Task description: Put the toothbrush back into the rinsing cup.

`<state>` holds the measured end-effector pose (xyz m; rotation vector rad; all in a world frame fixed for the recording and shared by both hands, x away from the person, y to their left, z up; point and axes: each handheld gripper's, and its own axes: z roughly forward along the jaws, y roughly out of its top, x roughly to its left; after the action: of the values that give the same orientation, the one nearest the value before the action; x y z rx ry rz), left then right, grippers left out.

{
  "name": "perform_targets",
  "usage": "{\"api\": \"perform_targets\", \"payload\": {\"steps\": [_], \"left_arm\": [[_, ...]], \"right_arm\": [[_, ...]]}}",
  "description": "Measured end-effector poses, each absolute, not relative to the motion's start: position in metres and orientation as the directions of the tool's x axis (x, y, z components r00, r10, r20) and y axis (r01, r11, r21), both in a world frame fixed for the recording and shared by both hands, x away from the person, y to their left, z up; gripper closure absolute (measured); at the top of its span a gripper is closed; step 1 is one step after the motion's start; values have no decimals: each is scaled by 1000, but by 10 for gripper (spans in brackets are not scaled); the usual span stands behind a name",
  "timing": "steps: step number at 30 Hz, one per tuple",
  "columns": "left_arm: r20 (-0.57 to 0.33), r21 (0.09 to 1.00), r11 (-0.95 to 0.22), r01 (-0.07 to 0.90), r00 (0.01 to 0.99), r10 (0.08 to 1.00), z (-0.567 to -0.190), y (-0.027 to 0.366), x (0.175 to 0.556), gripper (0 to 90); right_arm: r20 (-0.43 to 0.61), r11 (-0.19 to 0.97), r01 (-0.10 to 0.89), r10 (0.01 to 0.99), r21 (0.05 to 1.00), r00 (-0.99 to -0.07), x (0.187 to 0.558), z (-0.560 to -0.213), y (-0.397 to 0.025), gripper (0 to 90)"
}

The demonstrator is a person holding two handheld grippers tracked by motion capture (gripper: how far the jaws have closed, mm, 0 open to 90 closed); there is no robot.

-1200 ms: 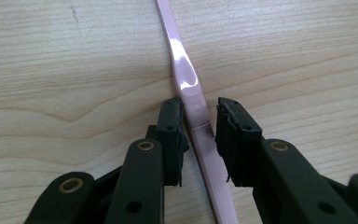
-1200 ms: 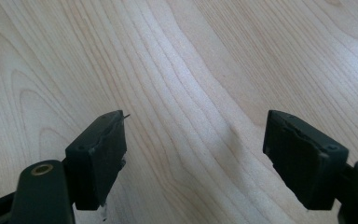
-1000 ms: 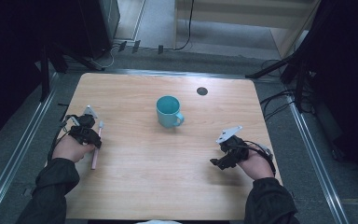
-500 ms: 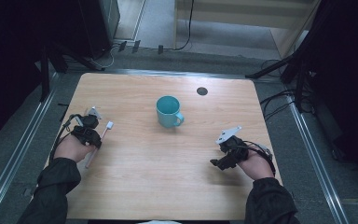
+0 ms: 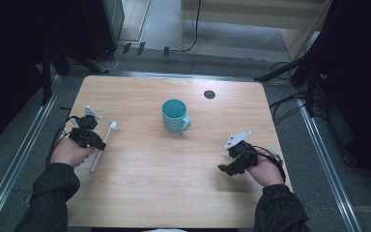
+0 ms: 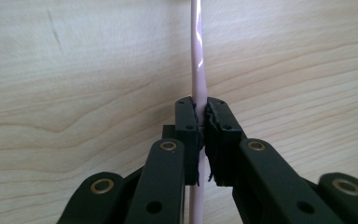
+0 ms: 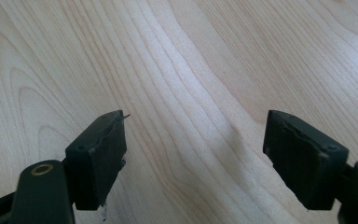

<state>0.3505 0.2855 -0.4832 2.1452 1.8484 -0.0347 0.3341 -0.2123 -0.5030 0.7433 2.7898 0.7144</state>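
Hidden bits: the pale pink slender plastic stick [image 6: 198, 65] is cut off at the top edge of the left gripper view, and its lower stretch is covered by the jaws; what kind of stick it is can't really be told, though a small white tip is seen at its far end in the high view.
Left gripper [image 5: 92, 139]: jaws pinched tight on the pink stick, near the worktop's left edge.
Right gripper [image 7: 193, 156]: jaws spread wide, nothing between them, just bare wood underneath.
Count: one teal ceramic mug [image 5: 175, 115], set near the middle of the light wooden worktop [image 5: 164, 183]; one pink stick; one small dark round spot [image 5: 209, 94] toward the far edge; two grippers.
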Motion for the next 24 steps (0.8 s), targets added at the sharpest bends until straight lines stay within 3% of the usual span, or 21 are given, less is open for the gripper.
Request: {"api": "perform_targets", "payload": {"steps": [8,24], "left_arm": [[-305,332,-96,938,203,931,-462,292,342,841],[-316,587,-47,808,282,906,-436,281,332,840]], "right_arm": [[-35,761,426,505,489,-862,333,-502,-210,212],[-25,740,434,518,514,-855,334,-500,-214,212]]}}
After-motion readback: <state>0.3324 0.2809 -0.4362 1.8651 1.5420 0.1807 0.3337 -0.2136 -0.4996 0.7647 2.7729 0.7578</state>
